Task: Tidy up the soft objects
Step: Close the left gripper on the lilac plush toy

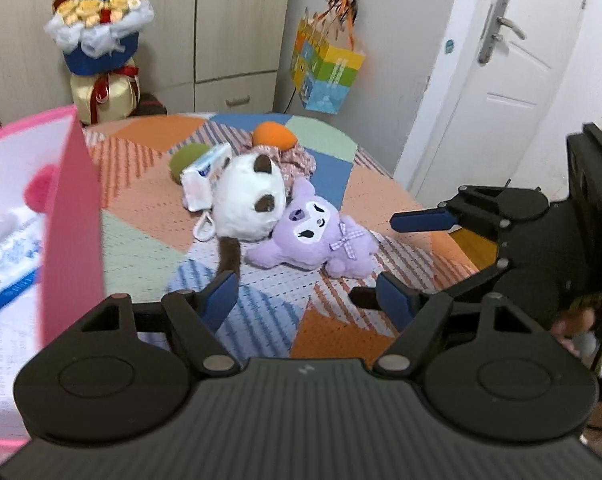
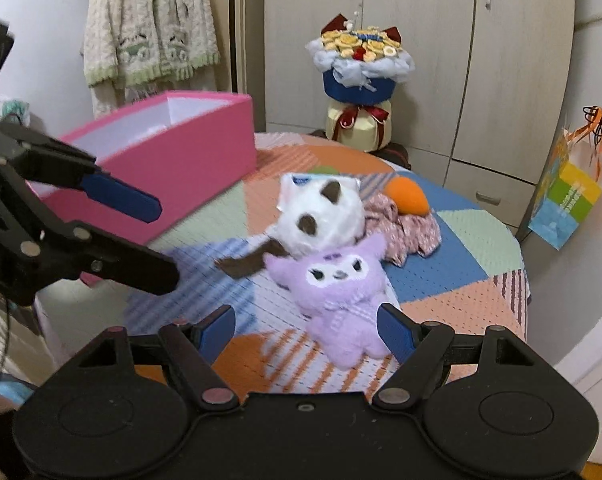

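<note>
**Both tongs apart over the patchwork bench, toys still loose**

- Left tongs (image 1: 307,300): blue pads spread wide, nothing between them, hovering above the bench (image 1: 333,332) short of the toy pile. From the right wrist view they (image 2: 163,244) show at the left edge, beside the pink box, also parted.
- Right tongs (image 2: 307,330): spread wide, held low over the near edge of the bench (image 2: 461,264); the purple plush's lower body shows between the pads, contact not clear. Seen from the left wrist view they (image 1: 375,260) come in from the right, apart and empty.
- Purple plush (image 1: 317,240) lies on its back, head touching the white and brown plush (image 1: 247,204).
- Behind these: a tissue pack (image 1: 205,176) leaning on the white plush, a green ball (image 1: 183,158), an orange ball (image 1: 273,136) resting on a floral cloth (image 1: 299,162).
- Pink box (image 2: 173,160) stands open at the left of the bench; inside, a pink fluffy thing (image 1: 41,188) and a blurred packet.
- Beyond the bench: flower bouquet (image 2: 359,76), hanging gift bag (image 1: 325,68).
</note>
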{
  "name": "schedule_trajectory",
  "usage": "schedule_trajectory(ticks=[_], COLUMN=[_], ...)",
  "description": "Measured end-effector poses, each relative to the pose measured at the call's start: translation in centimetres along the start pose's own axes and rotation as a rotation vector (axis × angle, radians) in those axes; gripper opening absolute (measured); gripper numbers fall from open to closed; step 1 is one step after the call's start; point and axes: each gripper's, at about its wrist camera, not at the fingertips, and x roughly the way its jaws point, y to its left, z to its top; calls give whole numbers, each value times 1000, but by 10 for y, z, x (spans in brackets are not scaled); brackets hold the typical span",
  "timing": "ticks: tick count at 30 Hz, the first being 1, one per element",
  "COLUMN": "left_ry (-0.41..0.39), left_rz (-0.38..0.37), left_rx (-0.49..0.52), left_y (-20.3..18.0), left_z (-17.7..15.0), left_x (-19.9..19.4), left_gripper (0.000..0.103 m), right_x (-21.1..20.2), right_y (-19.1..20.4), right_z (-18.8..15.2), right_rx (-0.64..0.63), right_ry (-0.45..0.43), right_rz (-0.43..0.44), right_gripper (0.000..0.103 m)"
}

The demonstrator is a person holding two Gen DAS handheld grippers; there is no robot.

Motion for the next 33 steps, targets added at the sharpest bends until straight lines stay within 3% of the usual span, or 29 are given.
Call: schedule_trajectory(ticks=[5,11,15,18,23,25,27,33], left_ry=[17,43,92,77,38,29,20,10], left_rz=[6,13,-60,-68,-63,-78,-89,-102], left_rx=[-65,-162,-282,-306,-307,-339,-380,-402], left_y=[11,26,35,31,19,19,20,16], left_z=[4,8,5,2,-3,-4,-6,-14], left_x=[41,76,90,93,99,101,101,97], left_gripper=[72,72,72,70,58,53,50,40], right_x=[26,48,57,61,57,58,58,54], right_y=[-7,-24,-30,-28,-17,-16,-19,-14], right_z=[-11,-11,-10,-13,-17,-18,-18,-25], right_rx=[-54,-71,-49,-39,-28,-3,41,108], right_ry=[-2,-15,-3,-3,-22,-30,-28,-47], right_rz=[-46,-32,12,41,35,1,-17,-70], right_gripper=[82,82,82,82,78,74,63,57])
